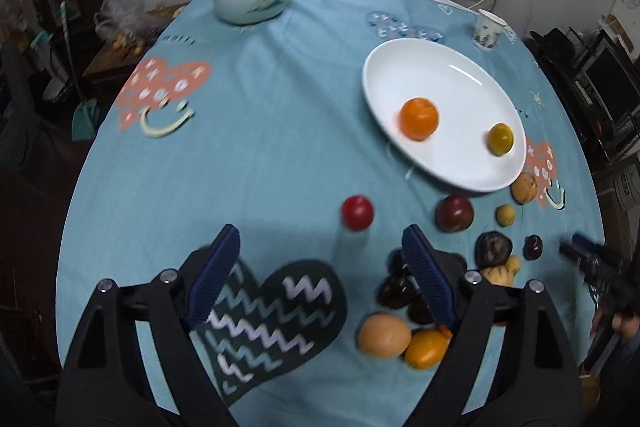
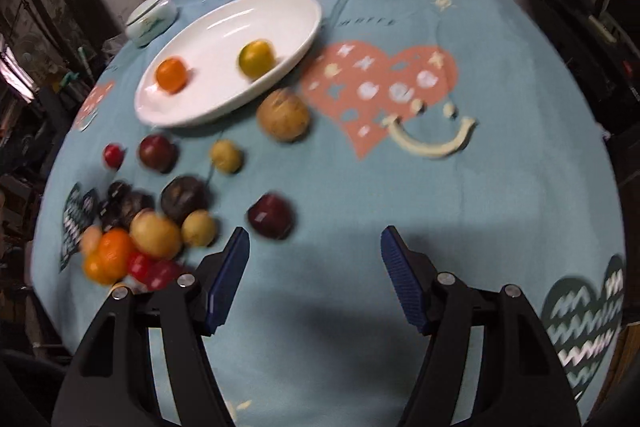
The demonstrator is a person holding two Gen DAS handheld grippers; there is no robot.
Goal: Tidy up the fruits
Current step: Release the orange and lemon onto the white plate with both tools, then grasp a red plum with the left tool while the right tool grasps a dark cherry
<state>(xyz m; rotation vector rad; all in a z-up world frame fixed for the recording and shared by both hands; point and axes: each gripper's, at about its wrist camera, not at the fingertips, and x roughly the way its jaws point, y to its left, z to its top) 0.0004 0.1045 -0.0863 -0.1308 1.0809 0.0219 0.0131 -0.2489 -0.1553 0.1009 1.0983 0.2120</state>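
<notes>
Plate [image 1: 472, 83]: orange [image 1: 419, 118], yellow-green fruit [image 1: 500, 138] | Worktop [image 1: 260, 155]: loose fruit pile [image 2: 156, 223] | Left hand-held gripper [image 1: 324, 267]: released, empty | Right hand-held gripper [image 2: 314, 267]: released, empty

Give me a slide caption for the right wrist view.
Open right gripper over the tablecloth; two fruits on the plate.

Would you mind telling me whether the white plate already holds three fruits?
No, the white plate holds only two: an orange fruit and a smaller yellow-green fruit, while the rest lie on the tablecloth.
</notes>
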